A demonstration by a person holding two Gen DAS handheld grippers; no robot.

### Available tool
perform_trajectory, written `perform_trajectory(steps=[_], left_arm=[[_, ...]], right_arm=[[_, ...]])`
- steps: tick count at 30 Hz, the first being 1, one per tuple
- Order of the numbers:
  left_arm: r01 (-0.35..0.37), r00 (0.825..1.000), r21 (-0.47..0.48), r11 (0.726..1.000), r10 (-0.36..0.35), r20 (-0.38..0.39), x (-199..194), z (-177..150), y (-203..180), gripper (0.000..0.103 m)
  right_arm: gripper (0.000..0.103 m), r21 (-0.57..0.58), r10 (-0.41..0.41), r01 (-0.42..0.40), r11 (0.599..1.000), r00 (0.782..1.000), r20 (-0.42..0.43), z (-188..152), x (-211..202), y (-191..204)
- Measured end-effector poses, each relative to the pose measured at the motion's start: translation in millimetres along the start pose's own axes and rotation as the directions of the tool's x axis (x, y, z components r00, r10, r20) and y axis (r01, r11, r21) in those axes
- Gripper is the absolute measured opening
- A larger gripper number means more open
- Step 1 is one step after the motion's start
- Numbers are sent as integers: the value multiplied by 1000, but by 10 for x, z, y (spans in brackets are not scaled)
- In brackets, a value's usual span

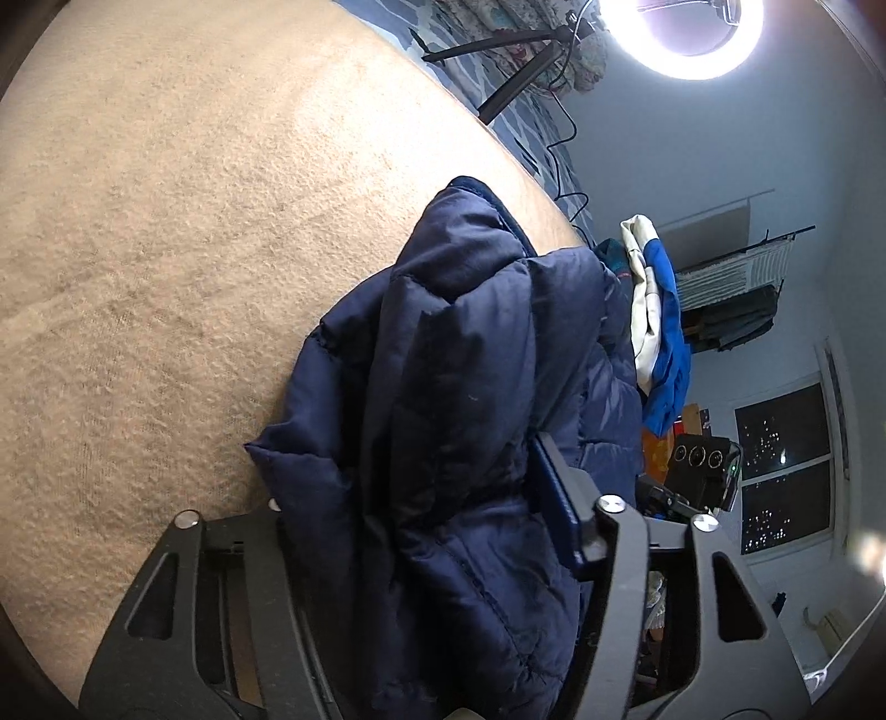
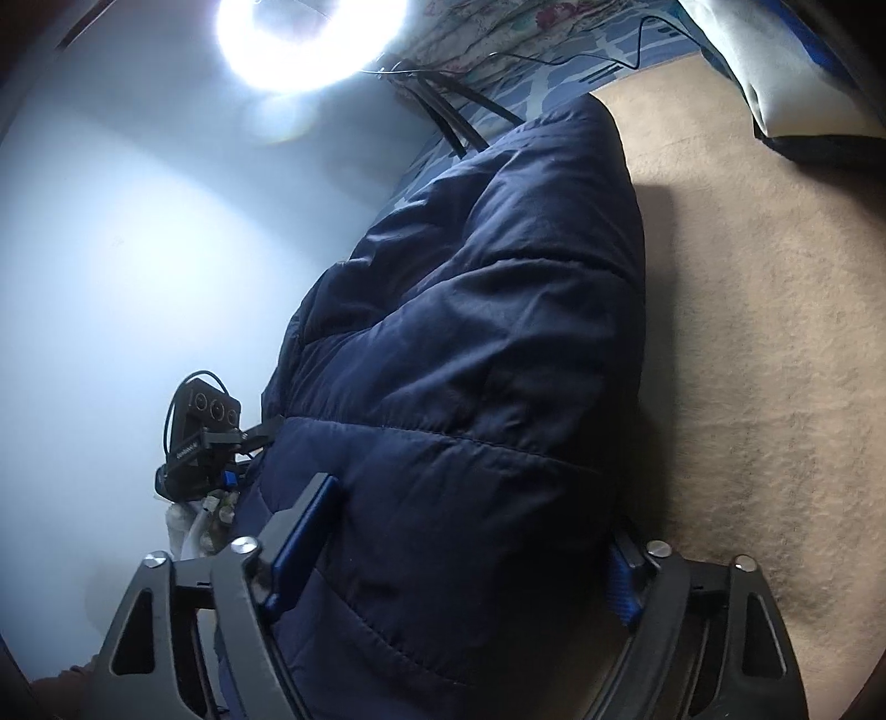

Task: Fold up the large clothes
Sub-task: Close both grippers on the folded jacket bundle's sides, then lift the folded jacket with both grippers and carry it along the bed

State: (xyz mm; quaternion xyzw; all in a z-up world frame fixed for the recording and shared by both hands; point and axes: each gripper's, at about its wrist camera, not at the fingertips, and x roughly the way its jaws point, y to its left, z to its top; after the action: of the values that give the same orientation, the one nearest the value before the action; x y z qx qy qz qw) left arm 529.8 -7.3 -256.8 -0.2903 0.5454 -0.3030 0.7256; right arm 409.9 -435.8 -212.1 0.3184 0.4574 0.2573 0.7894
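Both tools are clenching the navy puffer jacket (image 1: 459, 387), which is lying bunched on the tan carpet (image 1: 166, 249): the left tool (image 1: 421, 531) and the right tool (image 2: 459, 548) each gripping thick folds.

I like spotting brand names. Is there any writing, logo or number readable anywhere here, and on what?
Nothing can be read for certain.
Black device beside the navy puffer jacket: a short white word on its side, too small and blurred to read.
The jacket, the tan carpet and the ring light show no writing.
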Motion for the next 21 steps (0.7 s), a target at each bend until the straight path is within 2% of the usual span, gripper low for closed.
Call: perform_trajectory(steps=[7,9,12,15,21], left_arm=[[-27,999,28,999,27,20,-29,-40,-118,44],[-48,998,50,998,46,30,-50,-59,-187,37],[-78,996,79,994,75,45,-82,-78,-305,30],[-79,996,84,993,74,58,-124,-92,-376,25],[-55,996,102,993,48,73,-213,-140,-554,19]], right_arm=[[58,55,23,-23,998,1000,1,36,-131,-25],[45,48,19,-19,999,1000,0,48,-163,16],[34,21,-2,2,1000,1000,3,81,-201,138],[28,-11,-26,26,1000,1000,4,116,-210,237],[21,-41,-20,21,999,1000,22,129,-342,353]])
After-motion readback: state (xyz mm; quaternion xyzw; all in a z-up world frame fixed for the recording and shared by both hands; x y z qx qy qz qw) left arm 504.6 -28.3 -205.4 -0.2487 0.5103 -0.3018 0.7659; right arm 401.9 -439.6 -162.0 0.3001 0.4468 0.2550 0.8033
